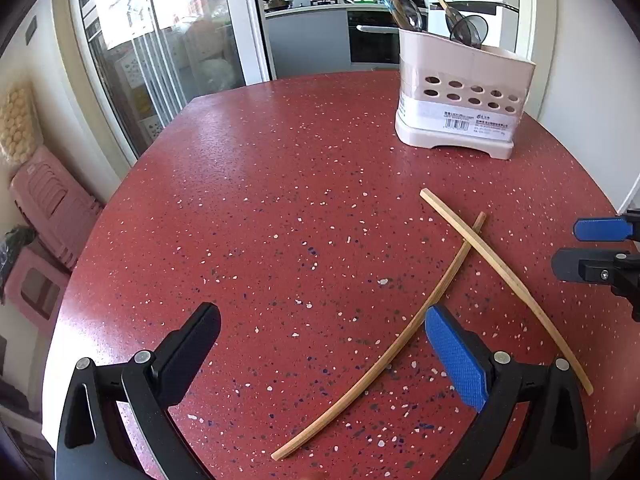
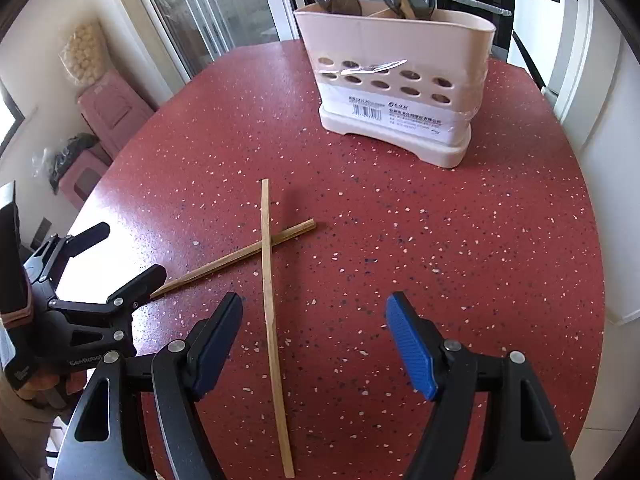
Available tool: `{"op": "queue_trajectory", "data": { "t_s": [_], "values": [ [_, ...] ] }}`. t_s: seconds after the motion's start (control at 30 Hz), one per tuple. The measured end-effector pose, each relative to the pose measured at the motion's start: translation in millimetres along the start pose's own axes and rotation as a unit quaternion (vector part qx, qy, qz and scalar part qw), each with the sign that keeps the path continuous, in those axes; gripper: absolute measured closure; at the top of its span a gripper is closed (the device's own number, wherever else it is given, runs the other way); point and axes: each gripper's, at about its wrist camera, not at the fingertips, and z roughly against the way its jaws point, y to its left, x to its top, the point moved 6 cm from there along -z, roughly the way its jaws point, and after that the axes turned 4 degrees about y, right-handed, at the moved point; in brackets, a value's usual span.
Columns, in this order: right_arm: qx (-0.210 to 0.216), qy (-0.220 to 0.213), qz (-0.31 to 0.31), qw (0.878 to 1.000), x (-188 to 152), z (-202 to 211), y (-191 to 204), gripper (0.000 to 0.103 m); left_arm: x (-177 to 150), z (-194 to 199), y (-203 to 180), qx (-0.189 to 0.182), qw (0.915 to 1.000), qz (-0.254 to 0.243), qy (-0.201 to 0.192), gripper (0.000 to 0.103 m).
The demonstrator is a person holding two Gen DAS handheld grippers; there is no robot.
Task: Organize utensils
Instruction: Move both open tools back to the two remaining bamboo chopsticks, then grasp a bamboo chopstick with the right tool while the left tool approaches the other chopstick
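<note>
Two bamboo chopsticks lie crossed on the red speckled table (image 1: 260,200). One chopstick (image 1: 360,380) runs between the fingers of my open left gripper (image 1: 320,320), close to its blue pad (image 1: 452,356). The other chopstick (image 2: 272,320) passes between the fingers of my open right gripper (image 2: 314,308), nearer its left finger. Neither gripper's pads touch a chopstick. The first chopstick (image 2: 240,256) reaches toward the left gripper (image 2: 130,250) at the left. The right gripper (image 1: 576,248) shows at the right edge. A pale pink utensil holder (image 1: 460,96) (image 2: 400,92) stands at the back with dark ladles in it.
The table's curved edge (image 1: 120,200) drops off on the left, where pink plastic stools (image 1: 44,208) stand on the floor. A glass sliding door (image 1: 160,40) and a kitchen counter lie behind. A white wall (image 2: 608,160) borders the table on the right.
</note>
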Motion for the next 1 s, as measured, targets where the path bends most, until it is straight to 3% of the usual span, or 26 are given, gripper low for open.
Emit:
{"op": "queue_trajectory", "data": {
  "t_s": [0.6, 0.8, 1.0],
  "values": [
    [-0.011, 0.051, -0.004, 0.999, 19, -23, 22, 0.026, -1, 2, -6, -0.018, 0.9977, -0.066, 0.002, 0.000],
    [-0.031, 0.070, 0.005, 0.997, 24, -36, 29, 0.031, 0, -4, -6, -0.013, 0.9960, -0.088, 0.010, 0.000],
    [-0.048, 0.091, 0.014, 0.995, 26, -49, 33, 0.045, -1, -9, -7, -0.011, 0.9948, -0.099, 0.021, 0.000]
  ]
}}
